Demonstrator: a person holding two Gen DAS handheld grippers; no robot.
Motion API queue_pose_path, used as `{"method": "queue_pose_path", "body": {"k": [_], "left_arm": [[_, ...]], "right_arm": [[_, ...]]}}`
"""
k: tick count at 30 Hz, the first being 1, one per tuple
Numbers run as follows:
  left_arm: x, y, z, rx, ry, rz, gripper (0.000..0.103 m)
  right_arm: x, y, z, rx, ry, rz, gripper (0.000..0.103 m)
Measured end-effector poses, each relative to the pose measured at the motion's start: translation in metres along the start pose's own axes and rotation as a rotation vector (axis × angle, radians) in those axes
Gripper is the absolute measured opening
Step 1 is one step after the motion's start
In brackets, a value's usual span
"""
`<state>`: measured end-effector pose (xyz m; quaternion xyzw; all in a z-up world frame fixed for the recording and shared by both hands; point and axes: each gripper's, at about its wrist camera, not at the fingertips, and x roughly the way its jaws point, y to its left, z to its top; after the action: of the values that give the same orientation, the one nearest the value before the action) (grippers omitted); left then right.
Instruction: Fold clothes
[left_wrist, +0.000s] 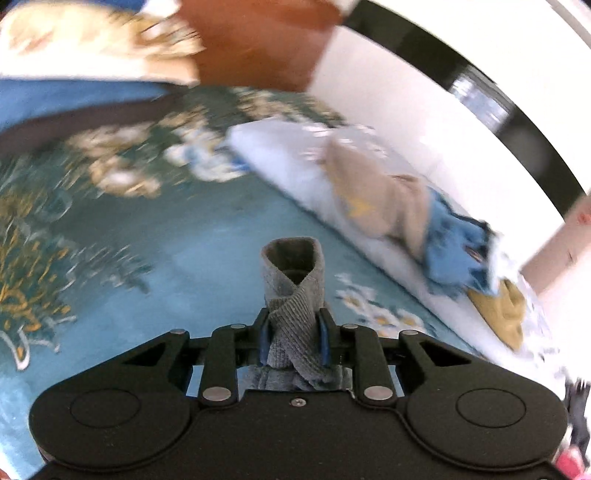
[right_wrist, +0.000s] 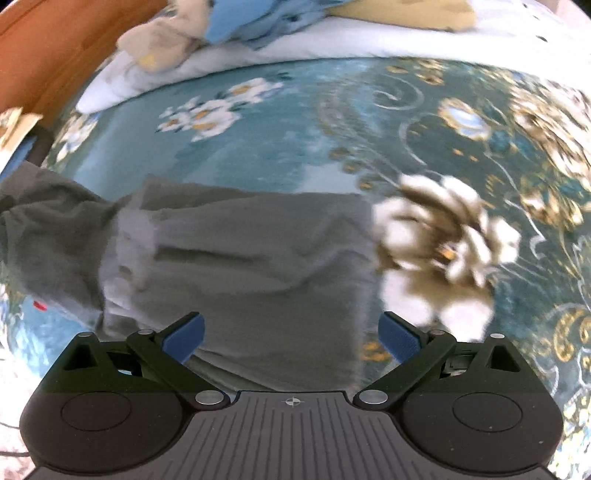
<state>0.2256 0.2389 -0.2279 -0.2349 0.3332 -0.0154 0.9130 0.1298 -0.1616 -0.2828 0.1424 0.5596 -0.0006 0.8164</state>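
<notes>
Pinching a twisted grey ribbed cuff (left_wrist: 293, 295), left gripper (left_wrist: 293, 332) fingers are clamped; right gripper (right_wrist: 291, 332) fingers spread wide above grey garment (right_wrist: 236, 258) on open floral bedspread (right_wrist: 258, 147).

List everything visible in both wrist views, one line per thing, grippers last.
grey garment: one, grey, lying on the bedspread under the right gripper; a ribbed grey band of cloth is clamped in the left gripper.
bedspread: one, teal with white and gold flowers, under everything.
white bedding: one, white, along the bedspread's far edge.
beige cloth: one, on the white bedding.
blue cloth: one, beside the beige cloth.
mustard cloth: one, beyond the blue cloth.
wooden panel: one, reddish brown, behind the bed.
left gripper: black, blue pads, shut on the band.
right gripper: black, blue pads, open above the garment.
</notes>
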Motion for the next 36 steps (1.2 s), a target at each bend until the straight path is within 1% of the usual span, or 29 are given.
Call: {"method": "queue_pose_path", "body": {"k": [3, 6, 10, 14, 17, 19, 20, 23, 24, 25, 26, 28, 29, 31, 34, 36], "left_arm": [[-0.007, -0.042, -0.011, 0.066, 0.002, -0.051, 0.022], [-0.016, -0.091, -0.029, 0.178, 0.01, -0.097, 0.022], [-0.028, -0.147, -0.06, 0.299, 0.041, -0.196, 0.022], [-0.022, -0.195, -0.102, 0.436, 0.127, -0.29, 0.022], [-0.013, -0.218, -0.137, 0.526, 0.199, -0.328, 0.022], [-0.005, -0.225, -0.161, 0.583, 0.245, -0.343, 0.022], [-0.001, -0.228, -0.173, 0.603, 0.278, -0.349, 0.022], [0.009, -0.236, -0.205, 0.649, 0.341, -0.358, 0.022], [0.015, -0.237, -0.214, 0.641, 0.37, -0.368, 0.018], [0.02, -0.238, -0.223, 0.633, 0.399, -0.378, 0.001], [0.025, -0.24, -0.233, 0.641, 0.423, -0.378, 0.002], [0.035, -0.243, -0.252, 0.716, 0.447, -0.352, 0.002], [0.037, -0.244, -0.256, 0.745, 0.445, -0.35, 0.002], [0.038, -0.242, -0.251, 0.721, 0.452, -0.371, 0.002], [0.028, -0.238, -0.229, 0.691, 0.433, -0.388, 0.004], [0.02, -0.233, -0.213, 0.679, 0.415, -0.393, 0.004]], "right_arm": [[-0.005, -0.024, -0.008, 0.037, -0.006, 0.003, 0.101], [-0.01, -0.048, -0.014, 0.073, -0.011, 0.004, 0.101], [-0.016, -0.077, -0.02, 0.11, -0.017, 0.005, 0.101], [-0.019, -0.101, -0.025, 0.143, -0.023, 0.006, 0.101], [-0.02, -0.113, -0.028, 0.16, -0.027, 0.006, 0.101], [-0.02, -0.121, -0.03, 0.164, -0.026, 0.003, 0.101], [-0.019, -0.124, -0.031, 0.166, -0.025, 0.0, 0.101], [-0.016, -0.131, -0.032, 0.173, -0.022, -0.012, 0.101], [-0.015, -0.133, -0.033, 0.179, -0.021, -0.016, 0.101], [-0.015, -0.134, -0.033, 0.182, -0.021, -0.018, 0.101], [-0.015, -0.135, -0.033, 0.185, -0.021, -0.019, 0.101], [-0.016, -0.135, -0.032, 0.178, -0.023, -0.025, 0.101], [-0.017, -0.135, -0.031, 0.172, -0.028, -0.025, 0.101], [-0.02, -0.134, -0.029, 0.158, -0.043, -0.02, 0.101], [-0.02, -0.13, -0.021, 0.156, -0.068, -0.017, 0.101], [-0.02, -0.124, -0.013, 0.164, -0.089, -0.002, 0.101]]}}
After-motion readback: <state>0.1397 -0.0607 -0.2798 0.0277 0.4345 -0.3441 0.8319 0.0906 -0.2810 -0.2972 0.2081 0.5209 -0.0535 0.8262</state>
